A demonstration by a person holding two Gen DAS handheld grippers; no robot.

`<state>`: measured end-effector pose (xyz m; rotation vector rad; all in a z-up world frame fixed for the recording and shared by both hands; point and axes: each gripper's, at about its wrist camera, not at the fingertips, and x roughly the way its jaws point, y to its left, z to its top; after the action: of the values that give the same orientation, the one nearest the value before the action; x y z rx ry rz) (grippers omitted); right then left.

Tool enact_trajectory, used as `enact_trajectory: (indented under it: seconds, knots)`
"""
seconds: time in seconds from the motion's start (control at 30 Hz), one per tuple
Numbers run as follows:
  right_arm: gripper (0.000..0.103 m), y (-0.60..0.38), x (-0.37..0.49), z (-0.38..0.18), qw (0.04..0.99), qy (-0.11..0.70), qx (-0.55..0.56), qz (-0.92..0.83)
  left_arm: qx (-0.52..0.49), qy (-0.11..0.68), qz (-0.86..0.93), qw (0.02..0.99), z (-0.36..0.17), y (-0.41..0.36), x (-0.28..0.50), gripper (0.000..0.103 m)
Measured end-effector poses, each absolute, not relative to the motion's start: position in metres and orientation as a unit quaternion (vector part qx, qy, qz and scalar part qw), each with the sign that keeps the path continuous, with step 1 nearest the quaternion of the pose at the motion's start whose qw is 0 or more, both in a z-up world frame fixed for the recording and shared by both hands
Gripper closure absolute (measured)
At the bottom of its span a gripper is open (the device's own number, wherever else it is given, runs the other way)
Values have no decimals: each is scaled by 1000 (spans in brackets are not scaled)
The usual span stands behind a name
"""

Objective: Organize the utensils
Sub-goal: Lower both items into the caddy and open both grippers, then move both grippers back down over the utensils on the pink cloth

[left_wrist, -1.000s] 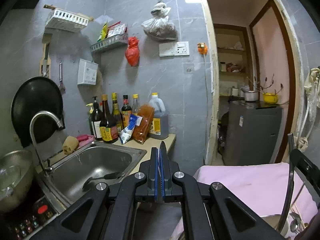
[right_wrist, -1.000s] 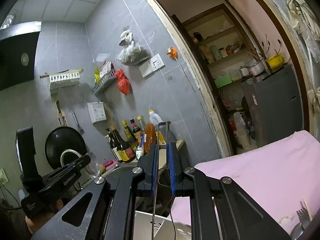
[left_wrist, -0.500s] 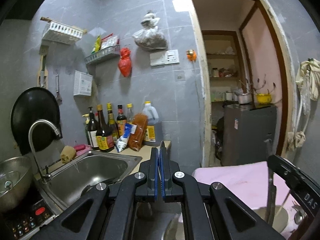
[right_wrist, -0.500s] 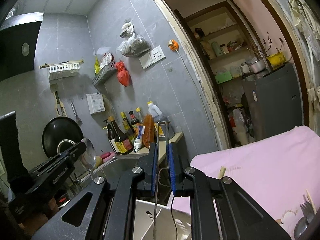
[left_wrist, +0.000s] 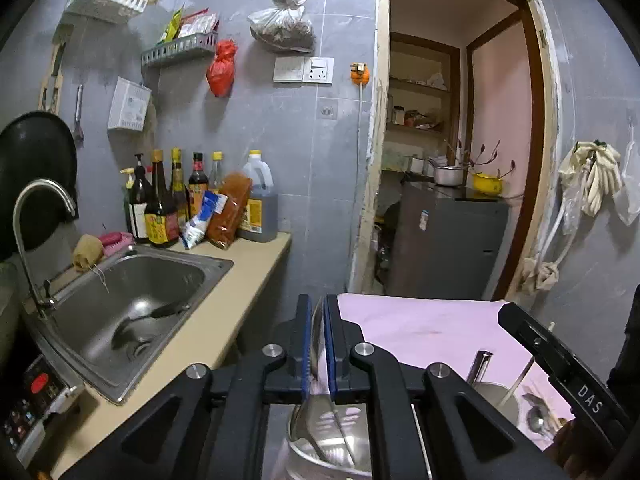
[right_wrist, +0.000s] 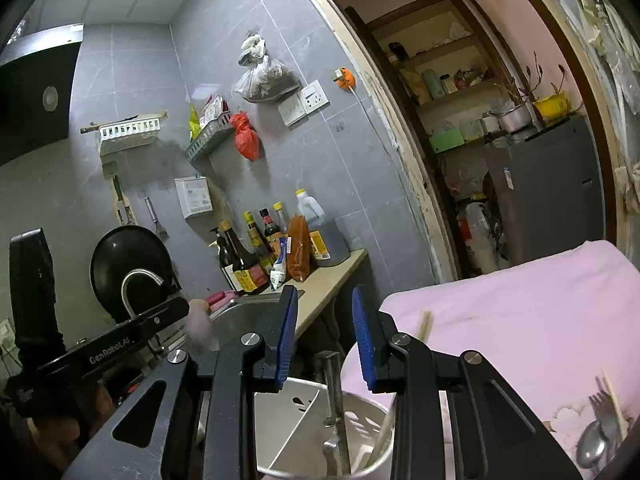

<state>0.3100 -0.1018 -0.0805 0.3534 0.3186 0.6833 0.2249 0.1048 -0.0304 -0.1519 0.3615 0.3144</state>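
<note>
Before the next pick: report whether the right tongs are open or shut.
Open. The right tongs show a wide gap between blue pads, above the white holder.

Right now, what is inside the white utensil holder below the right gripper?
The utensil holder has a divider. A metal handle and a pale chopstick stand in one compartment. Their lower ends and the holder's bottom are hidden by the right gripper.

A metal utensil (right_wrist: 334, 396) stands upright in the white divided holder (right_wrist: 320, 432) directly below the right claw (right_wrist: 325, 340), beside pale chopsticks (right_wrist: 383, 432).
</note>
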Motion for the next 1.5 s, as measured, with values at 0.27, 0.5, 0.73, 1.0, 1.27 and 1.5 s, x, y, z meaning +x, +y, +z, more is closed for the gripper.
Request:
enact_trajectory:
  seconds: [0.27,0.5,0.73,1.0,1.27,1.5]
  knots:
    - [64,-129,293,-59,925,143,160,314,-109,176,125,970,-19,97,214,67]
    - [43,-167,280,-35,939,136,136,285,-102,171,101,975,-10,67,207,44]
    - [12,-224,270,-26,952,146,118,242,-91,166,70,979,-6,20,202,15]
    - [2,-286,268,-25,968,146,98,179,-77,175,49,980,-17,-35,205,7]
    - [2,-333,274,-39,975,163,71,137,-77,189,40,978,-38,-81,217,6]
    - [2,-369,284,-84,964,228,68,118,-75,238,30,968,-75,-111,234,6]
